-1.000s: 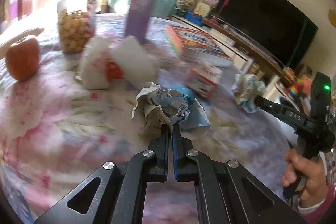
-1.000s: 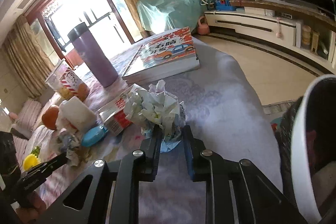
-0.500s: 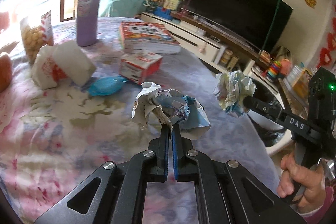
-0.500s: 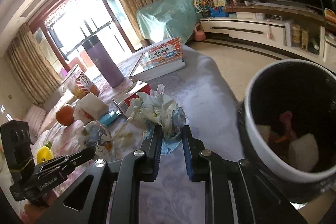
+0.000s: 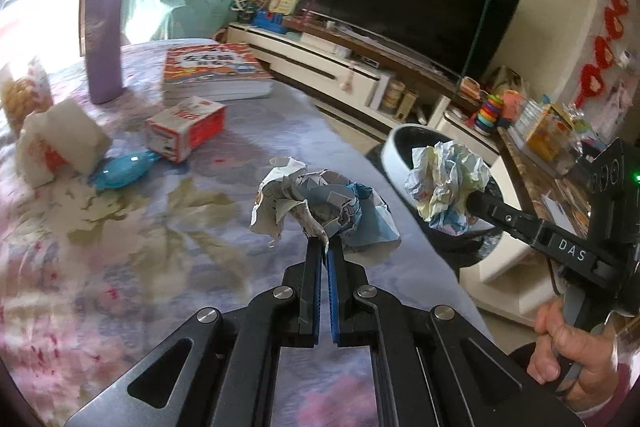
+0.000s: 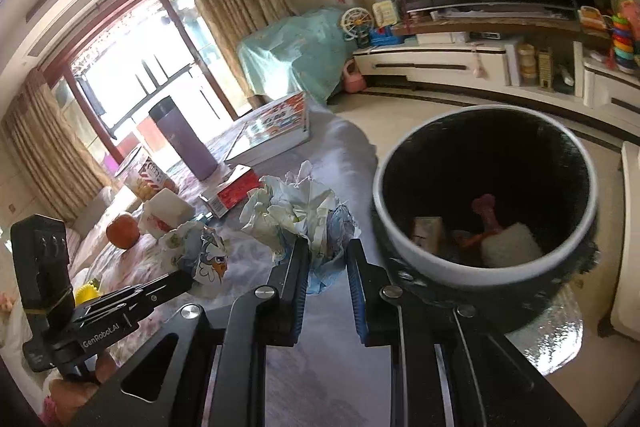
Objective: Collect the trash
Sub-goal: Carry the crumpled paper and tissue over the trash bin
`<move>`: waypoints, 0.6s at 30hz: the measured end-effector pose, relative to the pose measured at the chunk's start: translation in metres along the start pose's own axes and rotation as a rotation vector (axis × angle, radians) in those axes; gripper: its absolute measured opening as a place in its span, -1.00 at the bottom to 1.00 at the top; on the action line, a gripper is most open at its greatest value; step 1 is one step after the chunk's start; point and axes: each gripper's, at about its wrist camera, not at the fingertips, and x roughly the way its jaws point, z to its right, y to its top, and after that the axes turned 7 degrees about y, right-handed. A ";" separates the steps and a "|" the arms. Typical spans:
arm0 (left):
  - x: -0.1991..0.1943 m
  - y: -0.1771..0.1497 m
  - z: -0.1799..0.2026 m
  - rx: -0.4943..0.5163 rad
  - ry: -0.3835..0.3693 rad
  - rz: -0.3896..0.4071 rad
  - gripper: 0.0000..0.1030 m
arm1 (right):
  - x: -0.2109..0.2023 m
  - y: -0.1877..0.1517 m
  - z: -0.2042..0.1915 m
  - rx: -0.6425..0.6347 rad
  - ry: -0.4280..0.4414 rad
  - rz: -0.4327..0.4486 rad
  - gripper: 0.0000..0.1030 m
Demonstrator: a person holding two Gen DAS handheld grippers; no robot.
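Note:
My left gripper (image 5: 325, 242) is shut on a crumpled wad of printed blue-and-white paper (image 5: 320, 203), lifted above the table near its right edge. My right gripper (image 6: 327, 247) is shut on a second crumpled ball of white and pale yellow paper (image 6: 296, 211); in the left wrist view that ball (image 5: 446, 183) hangs in front of the bin's rim. The round bin (image 6: 484, 267), white rim and black inside, stands on the floor just right of the table and holds a few pieces of rubbish. In the right wrist view the left gripper (image 6: 188, 277) shows at lower left with its wad (image 6: 202, 251).
On the flowered tablecloth (image 5: 120, 227) lie a red-and-white carton (image 5: 186, 133), a blue wrapper (image 5: 124, 169), a white paper bag (image 5: 60, 143), a thick book (image 5: 214, 73), a purple flask (image 5: 102, 35) and an orange (image 6: 122, 230). A TV cabinet (image 6: 460, 65) lines the far wall.
Both grippers have swung right, off the middle of the table toward its edge, each carrying its paper ball. The bin has come fully into view beside the right gripper.

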 end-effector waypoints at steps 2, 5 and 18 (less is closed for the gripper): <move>0.002 0.000 0.008 0.011 -0.010 -0.002 -0.97 | -0.007 0.000 0.006 0.007 -0.009 0.007 -0.63; 0.005 0.002 0.020 0.027 -0.024 -0.004 -0.97 | -0.016 0.001 0.015 0.017 -0.024 0.020 -0.63; 0.026 0.012 0.057 0.076 -0.067 -0.020 -0.97 | -0.046 0.006 0.052 0.062 -0.088 0.071 -0.63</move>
